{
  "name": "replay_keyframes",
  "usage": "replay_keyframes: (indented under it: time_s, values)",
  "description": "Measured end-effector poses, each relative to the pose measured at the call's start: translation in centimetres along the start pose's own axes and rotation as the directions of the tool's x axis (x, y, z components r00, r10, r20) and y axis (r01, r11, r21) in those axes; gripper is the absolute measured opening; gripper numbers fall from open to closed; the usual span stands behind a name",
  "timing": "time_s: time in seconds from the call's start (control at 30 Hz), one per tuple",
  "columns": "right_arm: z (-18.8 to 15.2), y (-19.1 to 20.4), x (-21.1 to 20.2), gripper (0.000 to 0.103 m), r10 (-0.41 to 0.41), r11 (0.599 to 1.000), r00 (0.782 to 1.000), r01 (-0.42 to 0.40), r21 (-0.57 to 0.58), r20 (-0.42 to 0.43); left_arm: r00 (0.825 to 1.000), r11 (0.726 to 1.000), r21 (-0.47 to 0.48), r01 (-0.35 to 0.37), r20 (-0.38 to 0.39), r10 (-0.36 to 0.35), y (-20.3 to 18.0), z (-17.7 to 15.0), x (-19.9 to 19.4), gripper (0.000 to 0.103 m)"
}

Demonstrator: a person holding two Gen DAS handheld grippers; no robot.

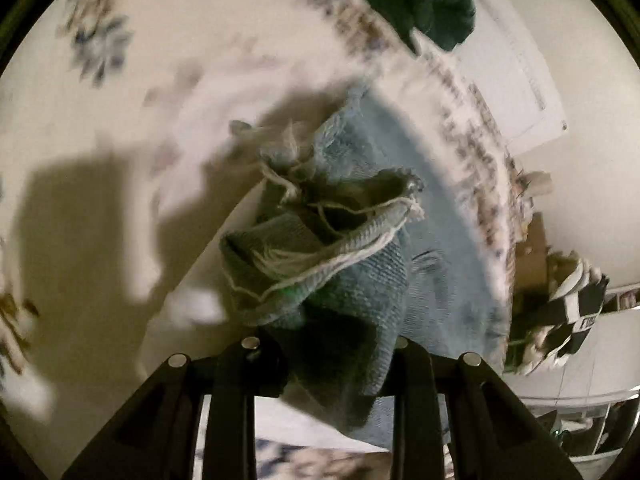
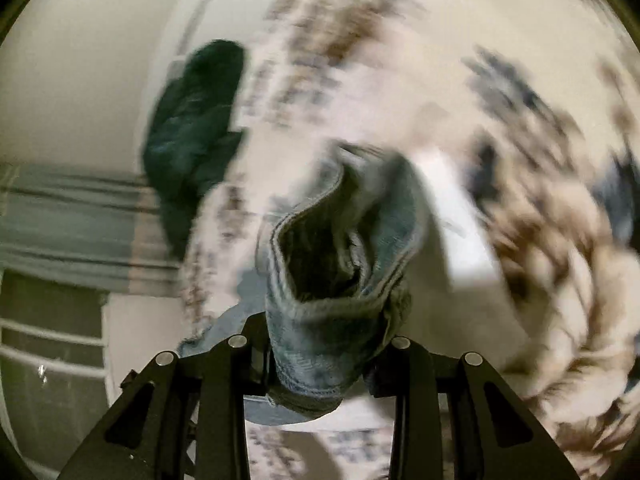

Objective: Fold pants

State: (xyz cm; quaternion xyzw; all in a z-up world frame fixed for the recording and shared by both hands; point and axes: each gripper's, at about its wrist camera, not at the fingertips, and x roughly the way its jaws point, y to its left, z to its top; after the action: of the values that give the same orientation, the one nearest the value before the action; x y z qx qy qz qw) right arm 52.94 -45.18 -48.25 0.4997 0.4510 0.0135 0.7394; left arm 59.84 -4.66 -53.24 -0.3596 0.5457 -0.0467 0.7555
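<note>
The pants are light blue denim with frayed, whitish hems. In the left wrist view my left gripper (image 1: pixel 326 350) is shut on a bunched frayed end of the pants (image 1: pixel 320 240), held above the bed, with more denim (image 1: pixel 440 248) hanging to the right. In the right wrist view my right gripper (image 2: pixel 320 354) is shut on another bunched part of the pants (image 2: pixel 332 280), whose stitched opening gapes toward the camera. Both views are blurred by motion.
The bed (image 1: pixel 180 80) has a white cover with a blue and brown flower print, also in the right wrist view (image 2: pixel 540 200). A dark green garment (image 1: pixel 424 0) lies at the bed's edge, also seen from the right (image 2: pixel 192 128). Cluttered furniture (image 1: pixel 560 300) stands beside the bed.
</note>
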Motion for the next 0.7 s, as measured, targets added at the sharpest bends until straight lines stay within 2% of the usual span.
replay_keyframes:
  time_s: [0.13,0.27,0.37,0.43,0.47,0.5,0.57,0.63,0.7]
  values:
    - [-1.7,-3.3,1.2,0.034,0.007,0.999,1.000,-0.007,0.051,0.005,1.000,0.998,0.055,0.010,-0.005,-0.010,-0.2,0.1,0.2,0.024]
    - [-1.7,-3.0,1.8,0.035,0.009,0.999,1.000,-0.010,0.044,0.023,0.999,0.998,0.066,-0.004,-0.037,0.006,-0.7,0.4,0.0,0.027]
    - [-2.1,-2.7,1.5,0.041,-0.034,0.999,0.999,0.034,0.010,0.011,0.997,0.996,0.084,-0.015,-0.073,0.021,-1.7,0.0,-1.3,0.029]
    - [-1.9,-2.4,1.2,0.051,-0.077,0.997,0.997,0.077,-0.020,0.009,0.994,0.990,0.127,-0.061,-0.079,0.072,-2.1,-0.7,-2.7,0.042]
    - [-2.0,-2.4,0.7,0.057,-0.102,0.994,0.995,0.103,-0.036,0.011,0.993,0.984,0.153,-0.086,-0.068,0.098,-2.4,-1.0,-3.4,0.056]
    - [-2.1,-1.9,0.2,0.059,-0.149,0.987,0.989,0.149,-0.062,0.015,0.991,0.974,0.194,-0.113,-0.047,0.124,-3.0,-1.3,-4.3,0.071]
    - [-2.6,-1.2,-0.7,0.064,-0.222,0.968,0.975,0.223,-0.113,0.021,0.983,0.949,0.260,-0.178,-0.005,0.186,-3.9,-2.0,-5.6,0.081]
    - [-3.5,0.1,-1.7,0.068,-0.310,0.932,0.950,0.312,-0.182,0.038,0.971,0.915,0.328,-0.236,0.043,0.235,-4.7,-2.6,-7.0,0.083]
    - [-5.0,2.0,-2.6,0.082,-0.401,0.873,0.913,0.406,-0.270,0.076,0.948,0.861,0.399,-0.316,0.099,0.302,-5.9,-3.2,-8.2,0.084]
